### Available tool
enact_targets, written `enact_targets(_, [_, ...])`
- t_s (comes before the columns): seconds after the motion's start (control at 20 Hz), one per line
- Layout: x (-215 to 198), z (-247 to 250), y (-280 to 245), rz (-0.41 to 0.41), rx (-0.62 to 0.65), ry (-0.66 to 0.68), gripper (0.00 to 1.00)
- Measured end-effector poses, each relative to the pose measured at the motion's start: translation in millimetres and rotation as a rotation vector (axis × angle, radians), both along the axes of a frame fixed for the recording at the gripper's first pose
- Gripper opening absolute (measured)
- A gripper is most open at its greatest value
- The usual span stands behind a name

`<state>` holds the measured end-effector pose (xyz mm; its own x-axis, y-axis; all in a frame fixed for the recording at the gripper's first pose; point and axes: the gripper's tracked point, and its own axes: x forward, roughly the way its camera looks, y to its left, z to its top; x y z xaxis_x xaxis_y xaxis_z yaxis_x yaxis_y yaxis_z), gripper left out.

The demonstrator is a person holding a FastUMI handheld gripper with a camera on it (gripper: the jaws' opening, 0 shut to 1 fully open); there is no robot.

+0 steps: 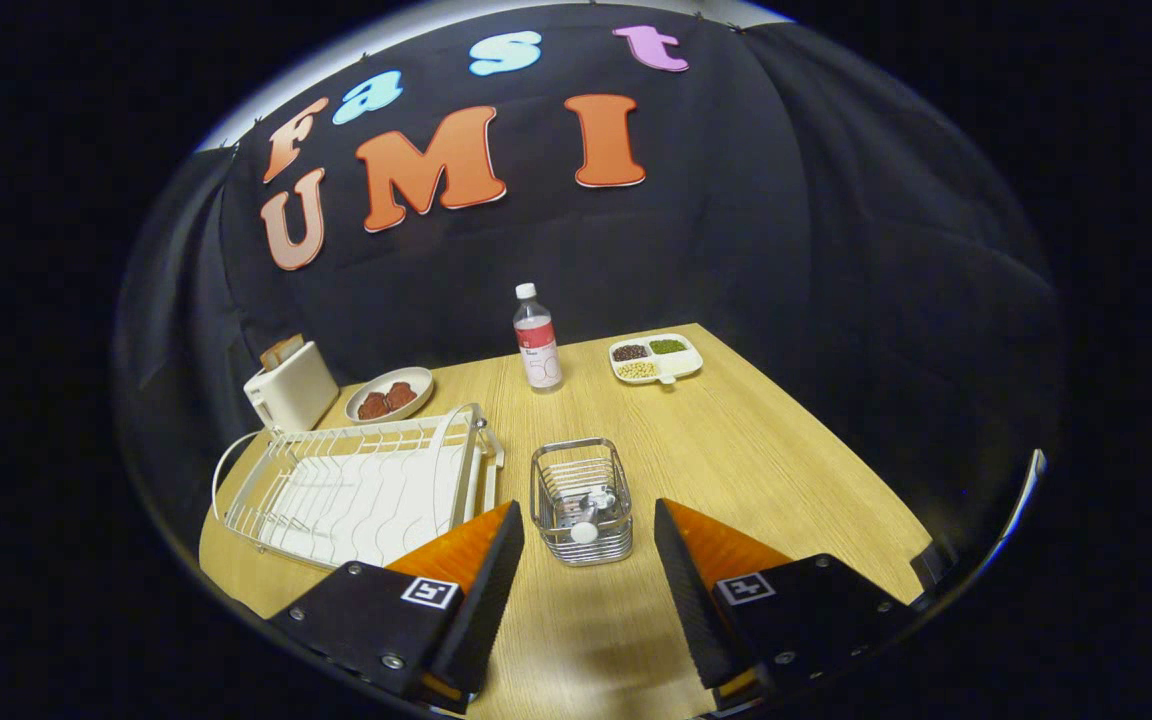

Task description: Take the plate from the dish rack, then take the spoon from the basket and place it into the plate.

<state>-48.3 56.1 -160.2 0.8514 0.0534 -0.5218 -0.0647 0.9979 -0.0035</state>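
Pale wooden table [756,470], wire basket ahead of my spread fingers.
My gripper [584,560] holds nothing, jaws wide apart; the chrome wire basket [582,500] just ahead holds the white-handled spoon [588,518]; white wire dish rack [356,485] at the left edge, its plate not discernible; I risk snagging wires; bottle [536,340] label unreadable.

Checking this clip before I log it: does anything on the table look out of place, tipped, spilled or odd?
Nothing stands out. The white wire dish rack sits flat, the small metal wire basket stands upright just ahead of the open tool, with a white item inside. The clear plastic bottle is upright and no spills show on the wooden table.
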Motion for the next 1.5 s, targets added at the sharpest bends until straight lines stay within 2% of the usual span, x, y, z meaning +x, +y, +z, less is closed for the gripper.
enact_targets(0.2, [12.5,-12.3,2.5,0.064,-0.018,0.023,0.46])
enact_targets(0.25, [15.3,-15.2,0.8,0.072,-0.022,0.030,0.34])
enact_targets(0.3, [18.5,-17.2,0.0,0.078,-0.021,0.035,0.28])
enact_targets(0.35, [20.5,-19.6,-0.2,0.084,-0.022,0.039,0.19])
enact_targets(0.55, [23.7,-15.8,-8.8,0.108,-0.061,0.025,0.09])
enact_targets(0.65, [26.3,-14.9,-10.4,0.104,-0.051,0.024,0.06])
enact_targets(1.0, [21.4,8.2,-6.9,0.106,-0.075,-0.016,0.06])
enact_targets(1.5, [-19.2,61.9,8.9,0.050,-0.087,-0.105,0.05])
